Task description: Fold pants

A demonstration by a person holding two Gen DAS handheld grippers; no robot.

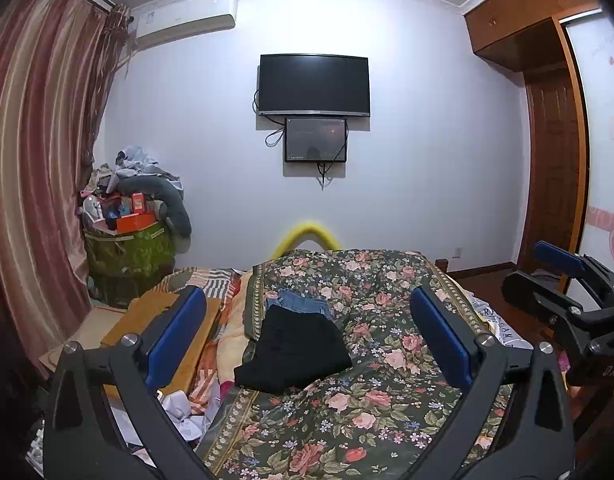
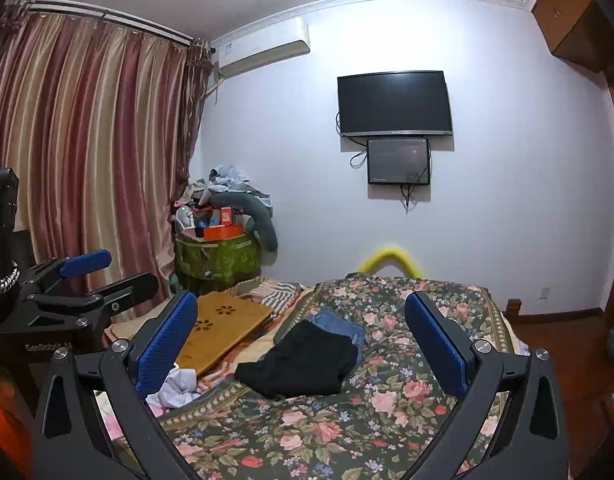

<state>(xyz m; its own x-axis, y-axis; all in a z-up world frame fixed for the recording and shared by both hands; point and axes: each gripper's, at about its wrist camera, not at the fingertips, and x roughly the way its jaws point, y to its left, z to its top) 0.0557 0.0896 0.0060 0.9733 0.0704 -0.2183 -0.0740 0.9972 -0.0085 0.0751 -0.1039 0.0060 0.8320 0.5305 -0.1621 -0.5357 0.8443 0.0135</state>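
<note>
Black pants [image 1: 295,350] lie folded at frame centre: soft, light, likely limp; pinch an edge. Left gripper [image 1: 307,340] and right gripper [image 2: 303,344] gape, empty.

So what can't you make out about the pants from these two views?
- Blue jeans: mostly covered by the black pants in both wrist views, so their fold is unclear.
- Black pants: too dark to show seams, waistband or layers.
- Near edge of the floral bedspread: hidden behind the open right tongs.
</note>
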